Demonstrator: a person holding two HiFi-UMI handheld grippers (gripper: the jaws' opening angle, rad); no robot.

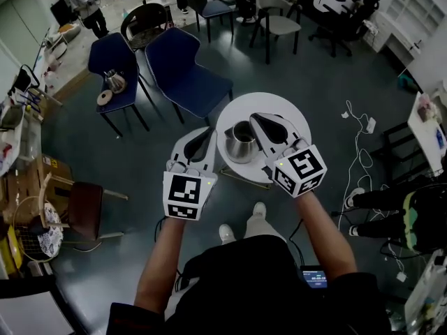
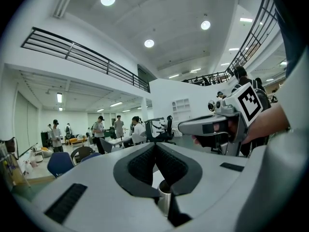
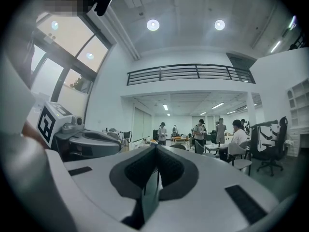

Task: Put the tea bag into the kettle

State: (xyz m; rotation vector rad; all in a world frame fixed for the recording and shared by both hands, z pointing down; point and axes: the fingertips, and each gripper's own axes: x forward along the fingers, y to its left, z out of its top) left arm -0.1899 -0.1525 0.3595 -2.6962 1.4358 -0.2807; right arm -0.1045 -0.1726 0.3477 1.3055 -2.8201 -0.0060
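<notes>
kettle (image 1: 239,145) partly hidden behind right gripper (image 1: 257,119), distant people (image 1: 87,5) small and indistinct

The kettle (image 1: 242,142) stands on the near-left part of the small round tabletop (image 1: 279,105); the surface behind it is bare. Your right tool (image 1: 258,119) overhangs the kettle's right side, and your left tool (image 1: 208,134) sits just beside its left wall. A blue chair (image 1: 185,75) crowds the far-left edge.

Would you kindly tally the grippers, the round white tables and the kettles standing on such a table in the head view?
Grippers: 2 (left gripper, right gripper)
Round white table: 1
Kettle: 1
Total: 4
</notes>
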